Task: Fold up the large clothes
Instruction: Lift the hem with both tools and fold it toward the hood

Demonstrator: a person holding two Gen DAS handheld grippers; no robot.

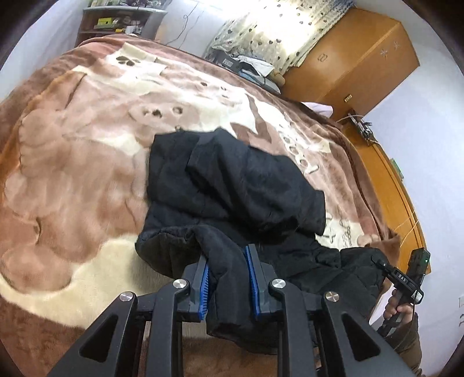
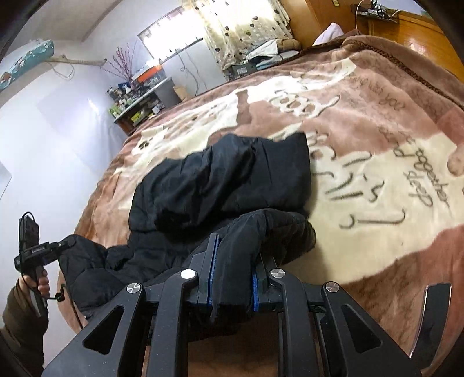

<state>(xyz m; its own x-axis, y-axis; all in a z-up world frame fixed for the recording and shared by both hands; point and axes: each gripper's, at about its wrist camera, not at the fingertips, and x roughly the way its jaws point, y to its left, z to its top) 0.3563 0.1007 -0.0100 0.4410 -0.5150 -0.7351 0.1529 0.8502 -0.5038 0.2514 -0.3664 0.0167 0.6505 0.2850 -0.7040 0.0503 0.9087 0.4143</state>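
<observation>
1. The black padded jacket [image 1: 232, 185] lies on the bed, on a plush brown-and-cream blanket [image 1: 72, 174] printed with paw marks and script lettering. In the left wrist view it fills the centre and runs down toward 6 o'clock.
2. The left tool [image 1: 227, 278] grips a thick fold of the jacket's near edge; the fabric fills the gap between its blue-lined fingers [image 1: 204, 287] and hangs below them.
3. The right tool [image 2: 235, 272] likewise clamps a bunched fold of the jacket [image 2: 226, 179], its fingers [image 2: 213, 266] pressed to the cloth on both sides.
4. Each tool shows in the other's view: the right one at 4 o'clock in the left wrist view, the left one at 8 o'clock in the right wrist view, each held at the jacket's edge.
5. A wooden wardrobe [image 1: 362, 58] stands at 1 o'clock in the left wrist view, beside a heart-patterned curtain [image 1: 275, 32]; a cluttered shelf [image 1: 121, 20] sits at 11 o'clock.
</observation>
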